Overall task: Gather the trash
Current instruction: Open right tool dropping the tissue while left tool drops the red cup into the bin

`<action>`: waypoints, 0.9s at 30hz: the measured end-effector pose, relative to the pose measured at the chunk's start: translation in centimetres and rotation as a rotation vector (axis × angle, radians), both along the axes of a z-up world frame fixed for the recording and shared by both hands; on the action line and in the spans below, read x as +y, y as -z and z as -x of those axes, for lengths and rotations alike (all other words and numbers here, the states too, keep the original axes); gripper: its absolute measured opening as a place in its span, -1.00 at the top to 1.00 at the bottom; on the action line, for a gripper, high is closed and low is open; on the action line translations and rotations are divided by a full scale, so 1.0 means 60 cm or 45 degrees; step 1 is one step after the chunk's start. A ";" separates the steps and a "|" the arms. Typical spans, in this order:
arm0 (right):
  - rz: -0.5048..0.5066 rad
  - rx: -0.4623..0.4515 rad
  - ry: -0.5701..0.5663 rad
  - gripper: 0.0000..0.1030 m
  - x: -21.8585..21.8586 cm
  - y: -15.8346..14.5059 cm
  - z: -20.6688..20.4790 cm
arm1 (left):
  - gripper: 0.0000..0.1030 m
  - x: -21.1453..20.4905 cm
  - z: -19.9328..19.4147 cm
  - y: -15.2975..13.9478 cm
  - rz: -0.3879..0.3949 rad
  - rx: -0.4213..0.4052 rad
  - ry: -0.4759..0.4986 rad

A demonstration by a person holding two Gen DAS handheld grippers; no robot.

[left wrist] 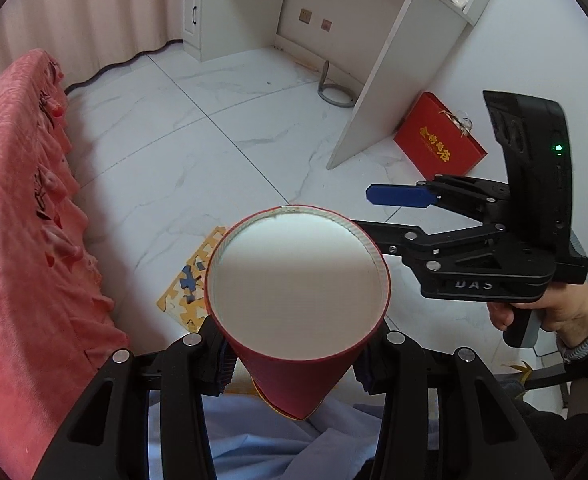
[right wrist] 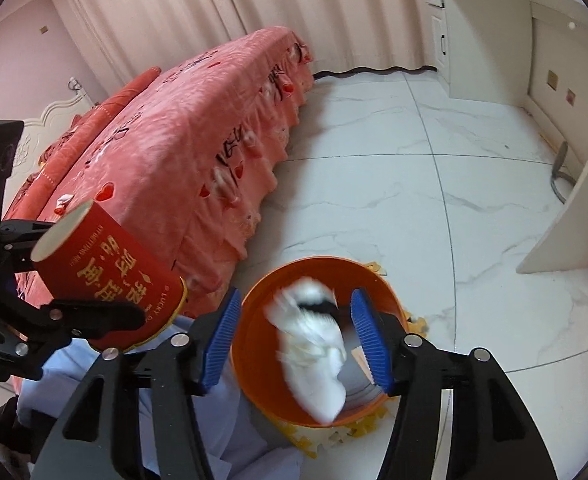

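Observation:
My left gripper is shut on a red paper cup with a white inside, its mouth facing the camera. The cup also shows in the right wrist view, tilted, with gold lettering. My right gripper is open, its blue pads apart above an orange bin. A blurred white crumpled piece of trash is in the air between the pads, over the bin's mouth. The right gripper shows in the left wrist view, to the right of the cup.
A bed with a pink cover stands left of the bin. A yellow puzzle mat lies under the bin on the marble floor. A white desk and a red gift bag are at the right. Blue cloth lies below.

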State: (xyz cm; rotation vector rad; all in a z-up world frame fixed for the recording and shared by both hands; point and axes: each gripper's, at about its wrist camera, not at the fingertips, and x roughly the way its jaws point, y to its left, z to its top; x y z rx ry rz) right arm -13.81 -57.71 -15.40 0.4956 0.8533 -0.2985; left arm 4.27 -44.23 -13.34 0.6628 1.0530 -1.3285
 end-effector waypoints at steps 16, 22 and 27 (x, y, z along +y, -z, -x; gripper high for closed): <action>-0.037 -0.012 0.060 -0.15 -0.020 0.002 0.025 | -0.27 -0.050 0.009 0.036 -0.059 -0.019 0.007; -0.041 -0.018 0.066 -0.15 -0.018 0.000 0.026 | -0.62 -0.055 0.004 0.038 -0.069 -0.060 -0.020; -0.039 -0.023 0.049 -0.15 -0.011 -0.007 0.024 | -0.69 -0.044 -0.003 0.037 -0.073 -0.065 -0.051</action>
